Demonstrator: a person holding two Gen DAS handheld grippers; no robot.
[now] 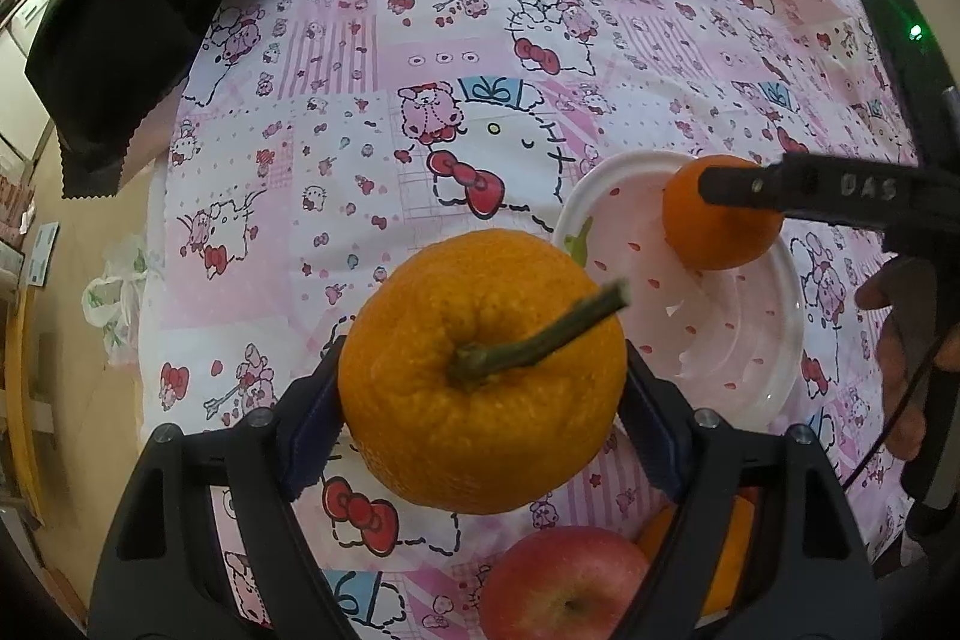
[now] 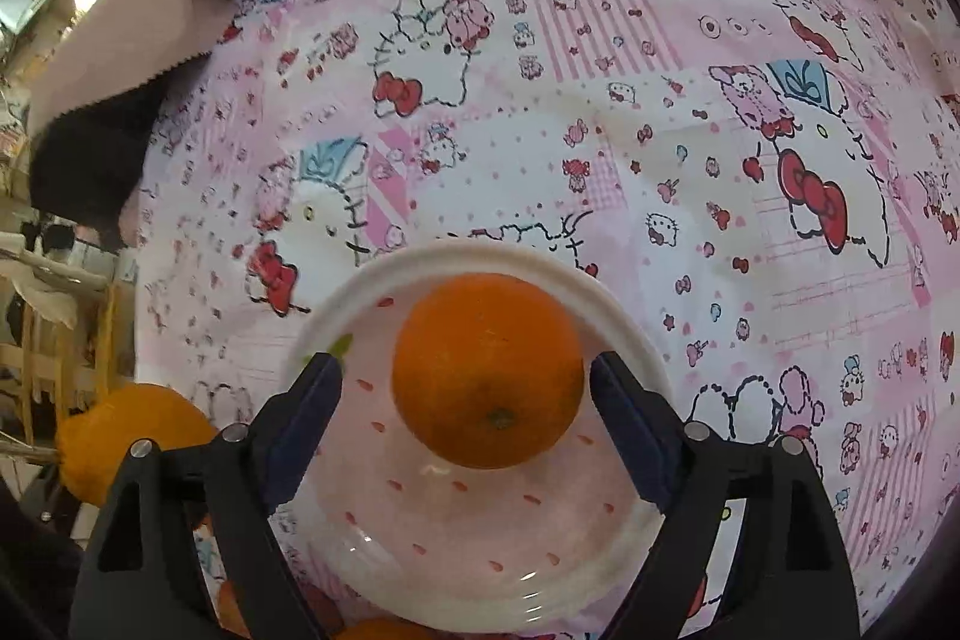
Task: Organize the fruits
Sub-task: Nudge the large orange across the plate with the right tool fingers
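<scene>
We see left gripper [image 1: 480, 388] clamped on large bumpy stemmed orange [image 1: 480, 370], aloft over cartoon-print pink bedsheet [image 1: 420, 40]. Right gripper [image 2: 465, 400] released, pads clear of small smooth orange [image 2: 487, 370] in white strawberry-print bowl [image 2: 480, 550].

Risk: big orange dropped in knocks small one out, or bowl tips on soft bed.

Red apple [image 1: 564, 586] cut off; whether small orange rests fully on bowl floor unclear to us.

Soft even indoor light, strong fisheye bending, dark vignetted corners, slight blur.

A pink cartoon-print sheet [image 1: 480, 40] covers the bed. A black-and-pink cloth [image 1: 138, 58] drapes over its far left corner. Beige floor [image 1: 90, 268] at left holds a knotted plastic bag [image 1: 120, 298]; wooden furniture [image 2: 54, 340] stands beyond.
</scene>
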